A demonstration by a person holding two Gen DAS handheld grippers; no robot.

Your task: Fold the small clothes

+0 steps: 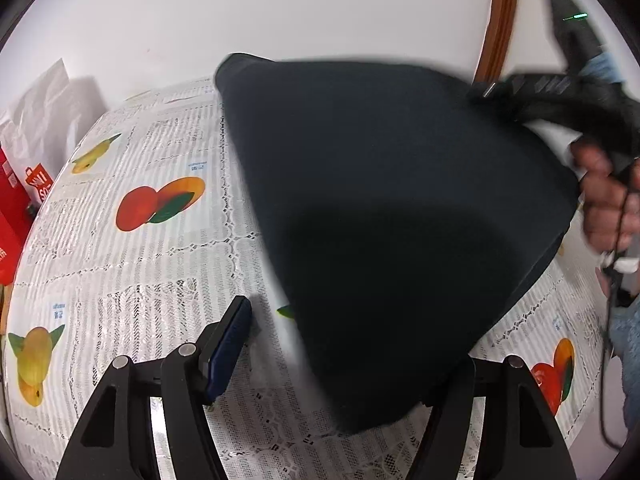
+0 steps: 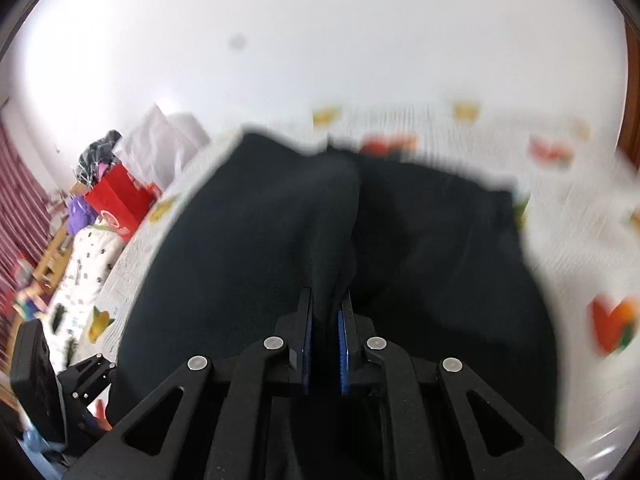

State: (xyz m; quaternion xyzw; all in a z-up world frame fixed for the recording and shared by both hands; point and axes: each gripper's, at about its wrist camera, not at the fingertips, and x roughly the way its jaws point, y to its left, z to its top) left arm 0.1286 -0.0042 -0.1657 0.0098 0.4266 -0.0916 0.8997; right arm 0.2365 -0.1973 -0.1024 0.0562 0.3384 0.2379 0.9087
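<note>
Dark navy cloth garment (image 1: 400,220) hangs lifted over fruit-print tablecloth (image 1: 140,272), long axis unclear; right gripper (image 2: 325,344) pinches a fold; left gripper (image 1: 340,360) jaws spread, far finger hidden by cloth.

Garment (image 1: 400,208) over table (image 1: 140,264); bag (image 1: 12,200) at left edge

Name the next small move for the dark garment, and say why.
Probably close the left tongs on the near edge. The right tongs already pinch a fold of the dark garment and hold it lifted off the tablecloth, while the left stand open, so the cloth hangs from one side only.
</note>
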